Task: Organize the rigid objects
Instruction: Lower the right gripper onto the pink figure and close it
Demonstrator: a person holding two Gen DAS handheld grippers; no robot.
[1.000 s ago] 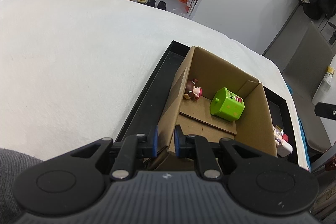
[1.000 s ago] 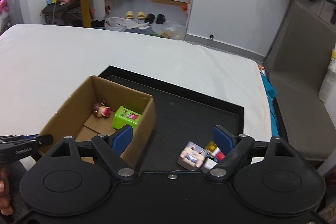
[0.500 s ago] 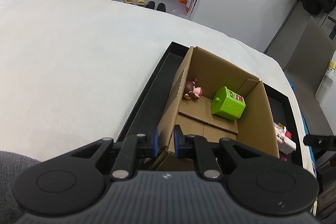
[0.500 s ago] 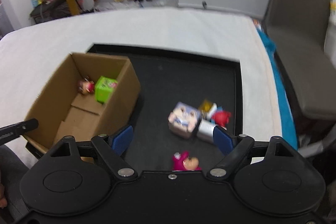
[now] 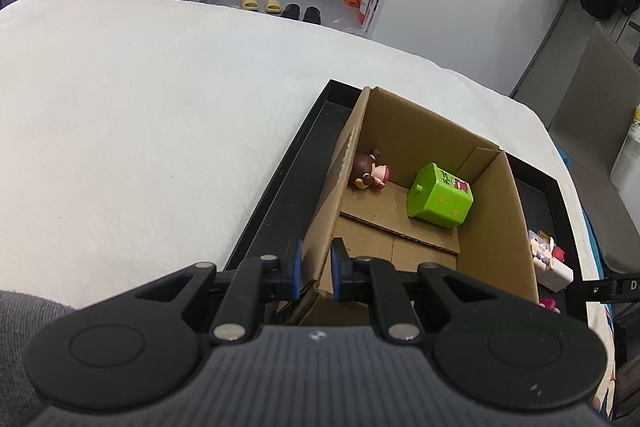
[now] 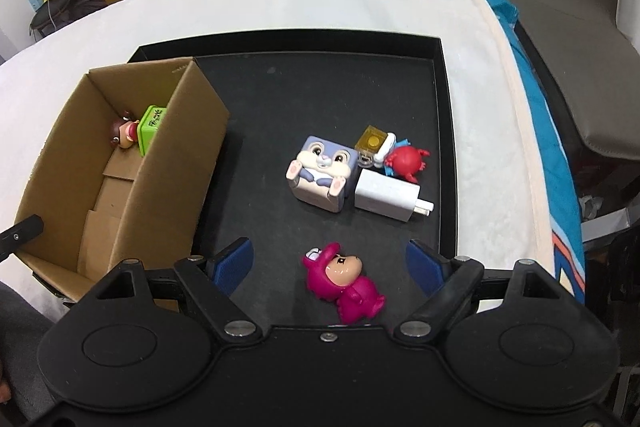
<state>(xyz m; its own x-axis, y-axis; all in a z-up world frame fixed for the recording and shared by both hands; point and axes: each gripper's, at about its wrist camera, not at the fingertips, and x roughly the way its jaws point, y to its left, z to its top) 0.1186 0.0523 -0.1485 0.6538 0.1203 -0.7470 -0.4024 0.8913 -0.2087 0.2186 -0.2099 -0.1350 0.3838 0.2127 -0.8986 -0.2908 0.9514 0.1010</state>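
Observation:
My left gripper (image 5: 314,269) is shut on the near corner wall of the cardboard box (image 5: 496,227), which stands in the left part of a black tray (image 6: 320,99). Inside the box lie a green cube toy (image 5: 440,195) and a small brown-haired figurine (image 5: 370,174). My right gripper (image 6: 330,263) hangs open over the tray, tilted steeply down. A magenta bear figure (image 6: 346,283) lies between its blue pads (image 6: 234,261), untouched. Beyond it sit a rabbit-face cube (image 6: 322,173), a white charger (image 6: 390,197), a red crab toy (image 6: 406,161) and a yellow block (image 6: 372,143).
The tray rests on a white cloth-covered table (image 5: 140,115). A grey chair (image 6: 568,39) stands beyond the table's right edge. A blue patterned cloth (image 6: 540,131) hangs along that edge. A grey sleeve (image 5: 24,323) shows at the lower left.
My right gripper has dropped and tipped downward over the tray, bringing the magenta bear and the toy cluster into full view. The left gripper has kept its hold on the box.

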